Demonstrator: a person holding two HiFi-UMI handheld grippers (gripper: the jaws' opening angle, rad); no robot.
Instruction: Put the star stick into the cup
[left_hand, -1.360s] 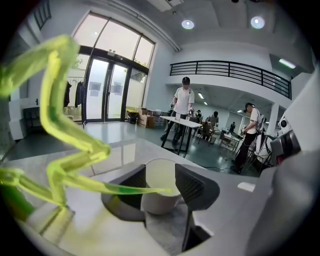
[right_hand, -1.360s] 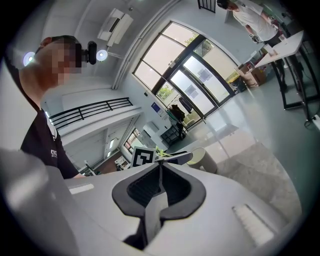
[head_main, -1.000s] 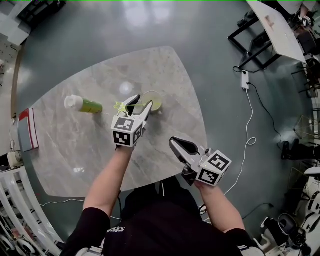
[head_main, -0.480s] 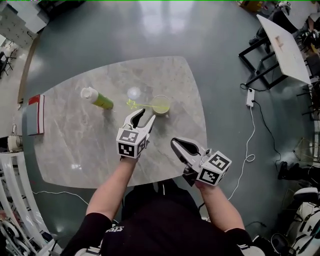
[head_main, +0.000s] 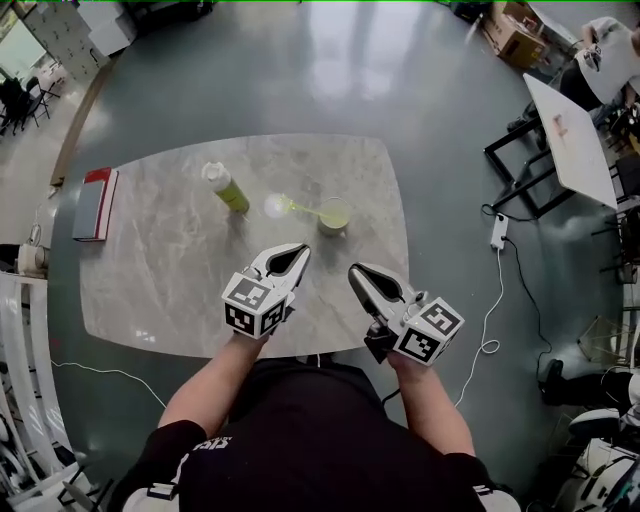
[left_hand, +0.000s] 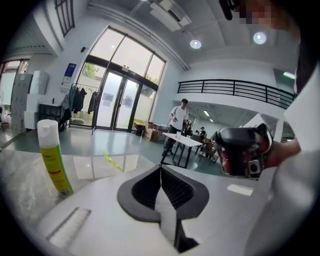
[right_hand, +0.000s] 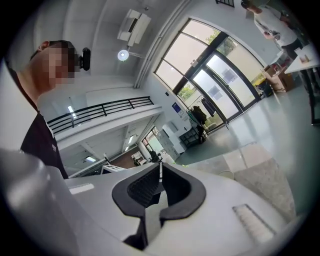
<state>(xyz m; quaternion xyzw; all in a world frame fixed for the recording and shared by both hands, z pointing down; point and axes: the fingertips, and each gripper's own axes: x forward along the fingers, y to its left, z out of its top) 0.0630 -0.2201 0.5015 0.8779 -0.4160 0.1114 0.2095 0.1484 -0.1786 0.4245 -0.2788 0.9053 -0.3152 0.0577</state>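
At the left edge of the counter (head_main: 150, 290) lies a red-covered book (head_main: 95, 205), flat and close to the rim. Further right, in the upper middle of the head view, a green bottle (head_main: 226, 187) with a white cap stands on the marble top; the left gripper view shows it upright at the left of its frame (left_hand: 52, 160).

The left tool (head_main: 300, 252) hangs over the near part of the counter, below the bottle and well apart from it. Its jaws have just been closing, and in its own view (left_hand: 161, 167) the black pads meet tip to tip with nothing between them.

The star stick (head_main: 290, 207) is in the cup (head_main: 334, 216) – its lower end sits inside the pale green cup and the yellow-green shaft leans out to the left, with the pale head beyond the rim, above the counter. Neither tool touches it. In the left gripper view a thin yellow streak (left_hand: 114, 163) shows past the jaws.

The right tool (head_main: 356, 270) is just right of the left one, at the counter's near edge – its jaws are also together and empty in its own view (right_hand: 160, 172).

Right of the counter, a white power strip (head_main: 497, 232) with a cable lies on the grey floor, and a white table (head_main: 565, 130) stands at the upper right.
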